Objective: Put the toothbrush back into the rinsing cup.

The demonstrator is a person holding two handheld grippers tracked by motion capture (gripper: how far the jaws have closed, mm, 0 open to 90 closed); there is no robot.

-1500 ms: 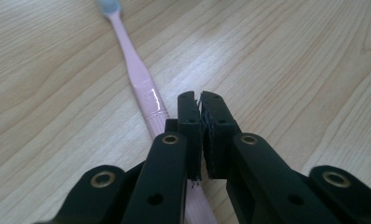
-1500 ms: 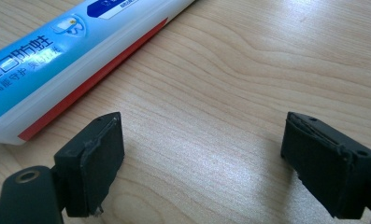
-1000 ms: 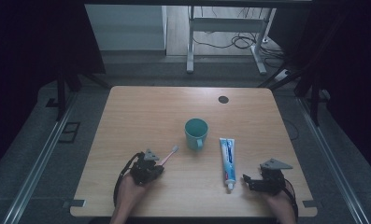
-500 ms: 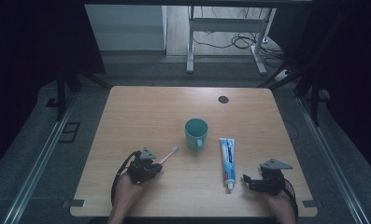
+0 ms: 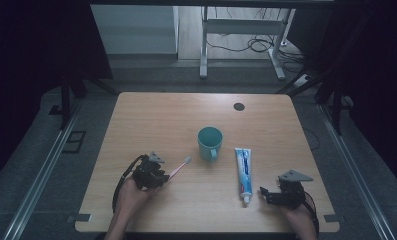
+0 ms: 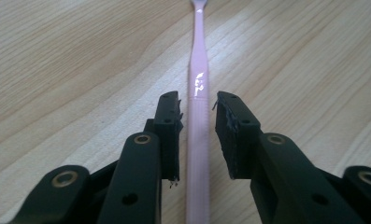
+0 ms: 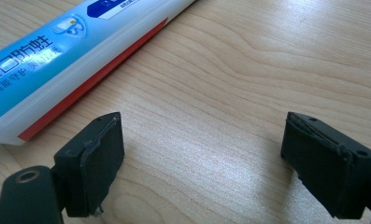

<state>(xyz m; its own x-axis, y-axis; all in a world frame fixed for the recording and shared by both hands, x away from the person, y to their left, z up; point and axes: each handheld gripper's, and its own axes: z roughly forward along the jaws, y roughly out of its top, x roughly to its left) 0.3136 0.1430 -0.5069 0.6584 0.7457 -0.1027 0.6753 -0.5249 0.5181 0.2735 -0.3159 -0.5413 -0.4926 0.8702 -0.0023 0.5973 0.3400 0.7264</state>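
**A:** Toothbrush (image 5: 178,166) first – where does it sit in the whole layout?

**B:** On the wooden table (image 5: 151,120), flat, left of the teal cup (image 5: 209,142), with its head pointing up toward the cup. The toothpaste tube (image 5: 243,169) lies on the cup's other side, cap end toward the person. The pink handle end runs into the left gripper (image 5: 164,175).

**A:** Is it gripped?

**B:** No. In the left gripper view the handle (image 6: 198,93) lies between the jaws with a sliver of wood showing on each side. The jaws have just been opening, so the pads are off it. The right gripper (image 5: 264,192) rests near the tube's cap end with its jaws spread wide and nothing between them.

**A:** How should the person do this well?

**B:** If the brush is being let go, the person should open a little more and draw straight back along the handle, so that neither pad drags it sideways. If it is a regrip, the person should keep the handle centred, close squarely on the ribbed part, and lift level.

**A:** Any writing?

**B:** The tube (image 7: 57,56) carries white Chinese characters on blue, 防蛀 among them, above a smaller line that is partly cut off. The handle bears a small pale mark – too small to read
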